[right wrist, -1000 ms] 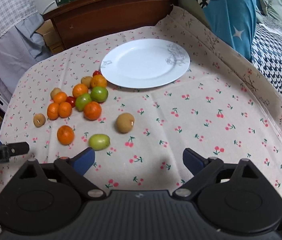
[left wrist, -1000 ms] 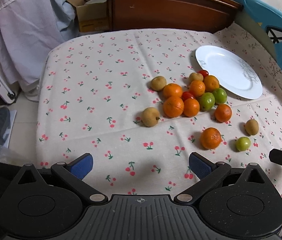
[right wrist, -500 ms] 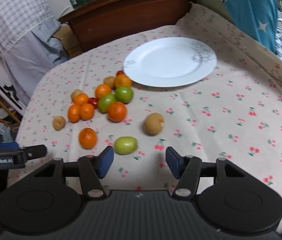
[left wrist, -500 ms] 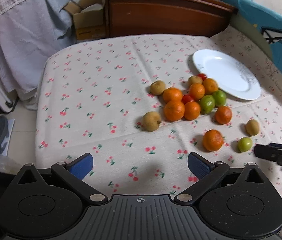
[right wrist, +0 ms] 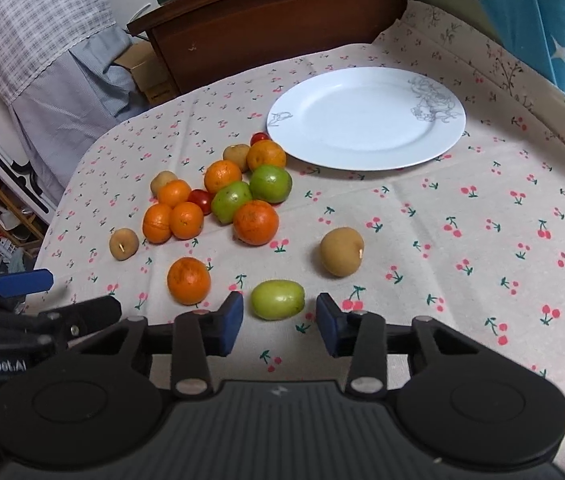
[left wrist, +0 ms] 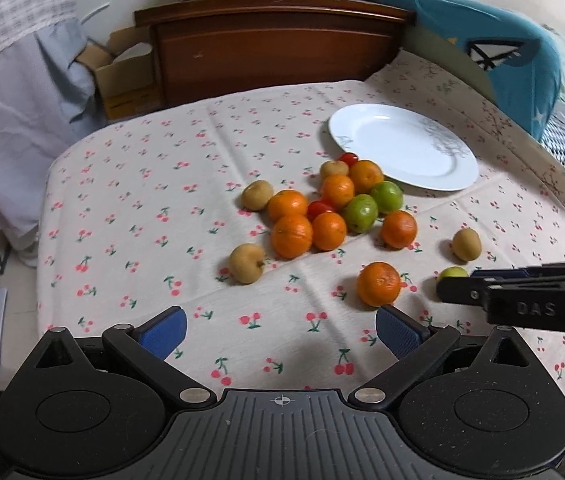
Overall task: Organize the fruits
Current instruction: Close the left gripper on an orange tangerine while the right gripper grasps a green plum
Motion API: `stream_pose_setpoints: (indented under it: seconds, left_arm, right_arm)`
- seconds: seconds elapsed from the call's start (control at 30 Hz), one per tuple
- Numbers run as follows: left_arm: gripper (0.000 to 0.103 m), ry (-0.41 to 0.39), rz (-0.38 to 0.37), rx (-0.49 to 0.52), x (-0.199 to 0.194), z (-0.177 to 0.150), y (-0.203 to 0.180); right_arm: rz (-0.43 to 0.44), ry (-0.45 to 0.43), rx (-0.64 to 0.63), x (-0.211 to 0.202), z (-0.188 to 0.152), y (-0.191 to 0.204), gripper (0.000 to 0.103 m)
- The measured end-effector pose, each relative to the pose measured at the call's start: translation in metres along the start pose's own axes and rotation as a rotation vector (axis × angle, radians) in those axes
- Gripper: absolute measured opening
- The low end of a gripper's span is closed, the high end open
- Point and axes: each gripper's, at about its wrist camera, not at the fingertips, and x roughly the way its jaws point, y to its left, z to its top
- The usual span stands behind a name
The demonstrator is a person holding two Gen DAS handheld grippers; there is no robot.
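Right gripper has advanced on the green fruit, jaws just narrowing, pads flanking it with small gaps (not yet pressing). Left gripper: jaws spread wide, nothing between them, above the cherry-print tablecloth near its front edge. White plate: bare, toward the far right corner. Lone orange: just left of the green fruit.
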Motion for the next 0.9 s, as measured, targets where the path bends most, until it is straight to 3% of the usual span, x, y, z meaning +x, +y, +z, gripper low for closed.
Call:
stream_pose_setpoints:
  seconds: [0.07,0.2,0.3,0.47,0.9]
  left_arm:
    - [0.101,-0.008,-0.016,0.009,0.000,-0.001,-0.003]
    - [0.100,-0.031,-0.047,0.006,0.002,0.000,-0.008]
    - [0.094,-0.028,-0.059,0.023,0.006,0.002,-0.015]
    - [0.073,-0.040,-0.103,0.060,0.012,0.003,-0.028]
    - [0.033,-0.018,-0.149,0.091,0.036,0.007,-0.043]
  right_arm:
    - [0.000,-0.003,-0.009,0.002,0.000,0.001,0.030]
    - [-0.011,-0.014,-0.014,-0.001,0.001,0.002,0.030]
    - [-0.008,-0.040,0.011,-0.009,0.004,-0.003,0.030]
    - [-0.014,-0.062,0.049,-0.016,0.008,-0.010,0.030]
    - [-0.037,-0.063,0.095,-0.018,0.009,-0.018,0.030]
